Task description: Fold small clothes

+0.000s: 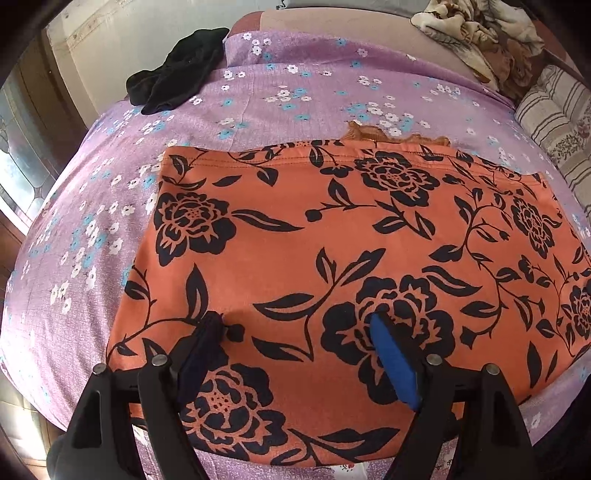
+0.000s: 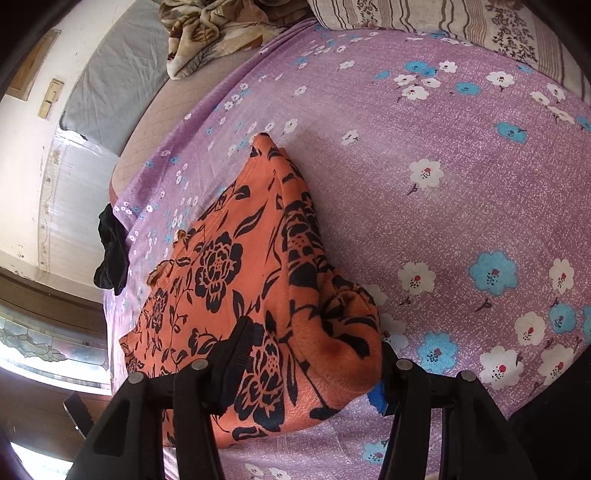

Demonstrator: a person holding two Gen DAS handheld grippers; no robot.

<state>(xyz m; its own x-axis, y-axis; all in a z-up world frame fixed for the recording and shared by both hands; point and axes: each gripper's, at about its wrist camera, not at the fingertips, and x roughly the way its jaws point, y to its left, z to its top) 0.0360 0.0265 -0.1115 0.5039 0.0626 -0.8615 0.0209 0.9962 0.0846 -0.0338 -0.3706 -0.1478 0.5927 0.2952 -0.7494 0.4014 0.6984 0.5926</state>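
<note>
An orange garment with black flower print (image 1: 332, 258) lies spread flat on the purple flowered bedsheet (image 1: 258, 96). My left gripper (image 1: 295, 325) is open, its fingers resting on the garment near its front edge, empty. In the right wrist view the same garment (image 2: 229, 266) has one end bunched up. My right gripper (image 2: 314, 350) is open with the bunched fold lying between its fingers; the right finger is mostly hidden under the cloth. A small black garment (image 1: 173, 70) lies at the sheet's far left edge and also shows in the right wrist view (image 2: 110, 251).
A crumpled beige patterned blanket (image 1: 487, 37) lies at the back right. A striped pillow (image 1: 554, 122) sits at the right; it also shows in the right wrist view (image 2: 424, 18). A grey mattress (image 2: 118, 74) leans on the wall. The bed edge drops off at left.
</note>
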